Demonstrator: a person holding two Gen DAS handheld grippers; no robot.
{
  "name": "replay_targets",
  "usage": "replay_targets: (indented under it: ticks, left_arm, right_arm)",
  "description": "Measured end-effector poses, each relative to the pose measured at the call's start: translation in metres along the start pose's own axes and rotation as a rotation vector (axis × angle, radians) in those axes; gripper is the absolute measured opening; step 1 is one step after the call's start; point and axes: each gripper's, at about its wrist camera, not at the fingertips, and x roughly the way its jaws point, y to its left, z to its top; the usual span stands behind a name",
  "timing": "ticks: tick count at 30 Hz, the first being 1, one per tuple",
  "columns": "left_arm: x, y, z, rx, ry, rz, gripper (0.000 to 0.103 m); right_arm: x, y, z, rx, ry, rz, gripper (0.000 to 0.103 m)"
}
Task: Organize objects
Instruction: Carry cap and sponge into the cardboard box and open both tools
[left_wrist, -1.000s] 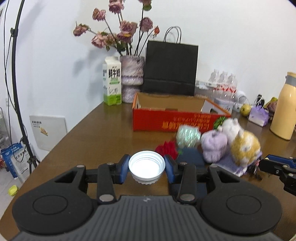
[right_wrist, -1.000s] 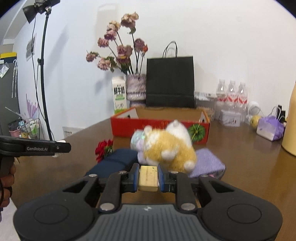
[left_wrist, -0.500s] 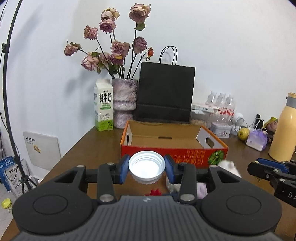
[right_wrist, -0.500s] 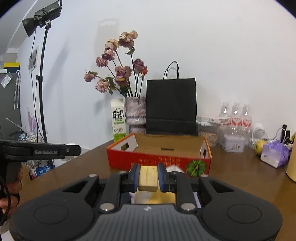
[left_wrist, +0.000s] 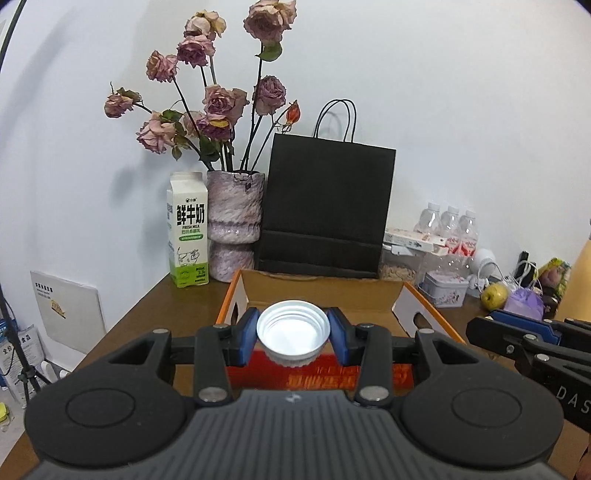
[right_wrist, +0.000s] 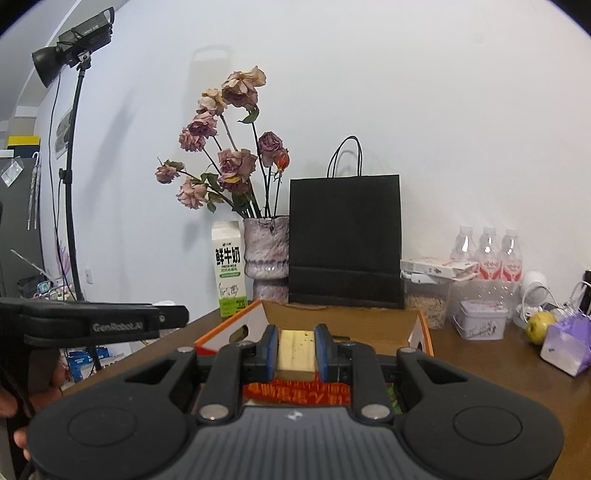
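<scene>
2 tools are in my hands, each clamped on 1 item. My left tool grips a white screw cap between its blue pads, open side facing the camera, held above the near wall of the red cardboard box. My right tool pinches a pale yellow block with dark specks, also held over the near edge of that box. From the left wrist view, my right tool shows at the right edge, level with the box's right end.

The box stands open on the brown surface, its cardboard floor bare where visible. Behind the box, against the white wall, stand 1 milk carton, 1 mottled purple vase of dried roses and 1 black paper bag, all upright. To the right lie 3 water bottles, a small lilac tin, a yellow-green apple and a purple pouch.

In the right wrist view, the body of my left tool reaches in from the left. A lamp on a black stand rises behind it.
</scene>
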Motion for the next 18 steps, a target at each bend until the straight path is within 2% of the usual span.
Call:
replay_targets:
  ticks: [11,18]
  left_arm:
    - [0.058,-0.004,0.026,-0.028,0.004,0.003,0.041]
    - [0.090,-0.005,0.040,-0.044,-0.006,0.004,0.041]
  right_arm:
    - [0.065,-0.025,0.030,0.059,0.013,0.019,0.020]
    - [0.102,-0.041,0.041,0.106,0.024,-0.017,0.020]
